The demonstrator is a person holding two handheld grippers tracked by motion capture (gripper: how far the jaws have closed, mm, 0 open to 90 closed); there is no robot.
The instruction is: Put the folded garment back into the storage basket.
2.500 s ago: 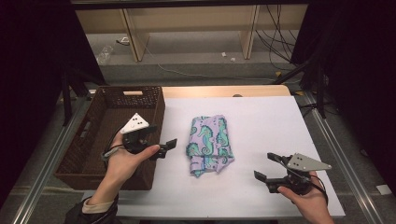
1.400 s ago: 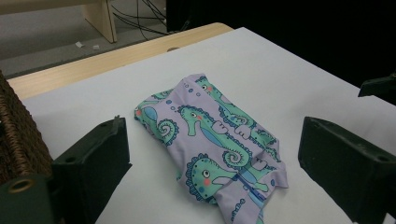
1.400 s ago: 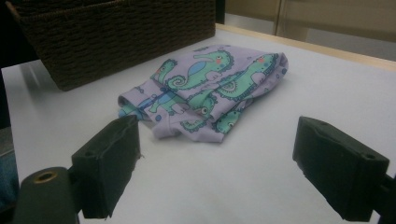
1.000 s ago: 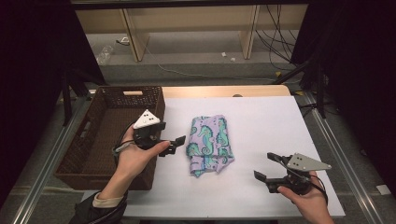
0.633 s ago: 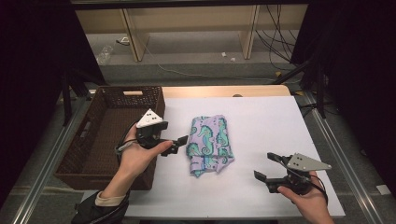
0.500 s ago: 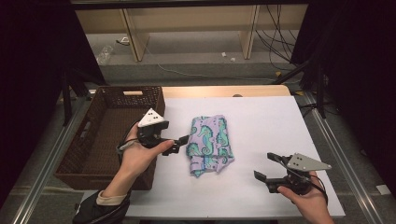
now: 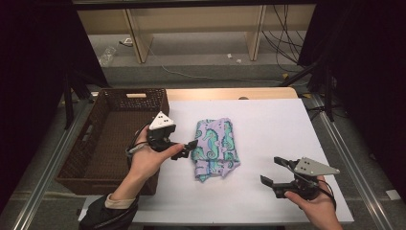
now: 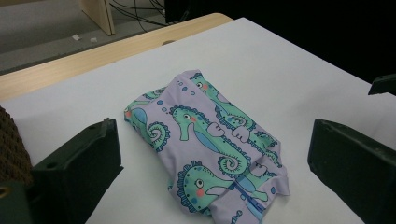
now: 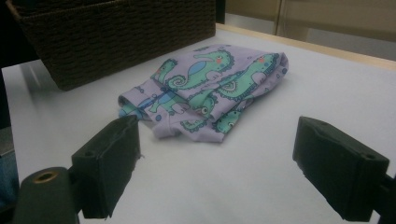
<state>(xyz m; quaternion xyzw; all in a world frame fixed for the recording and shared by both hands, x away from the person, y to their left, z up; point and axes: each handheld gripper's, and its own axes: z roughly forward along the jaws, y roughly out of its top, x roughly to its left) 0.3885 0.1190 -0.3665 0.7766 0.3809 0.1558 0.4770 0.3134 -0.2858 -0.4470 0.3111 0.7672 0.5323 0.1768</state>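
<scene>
A folded lilac cloth (image 7: 215, 148) printed with green seahorses lies mid-table on the white sheet. My left gripper (image 7: 186, 149) is open, its jaw tips just left of the cloth's left edge and not touching it. In the left gripper view the cloth (image 8: 219, 140) lies ahead between the wide-set jaws of that gripper (image 8: 215, 154). My right gripper (image 7: 272, 171) rests open near the front right, well clear of the cloth. In the right gripper view the cloth (image 9: 210, 84) sits beyond the spread jaws of that gripper (image 9: 217, 140).
A dark brown wicker basket (image 7: 143, 94) stands at the table's left, its wall (image 9: 116, 37) just behind the cloth in the right gripper view. The white sheet (image 7: 277, 124) covers the table, with a wooden strip along the far edge. Shelving legs and cables lie on the floor beyond.
My left gripper has moved right, from over the basket's edge to the cloth's left side. The right gripper and the cloth have stayed put.
</scene>
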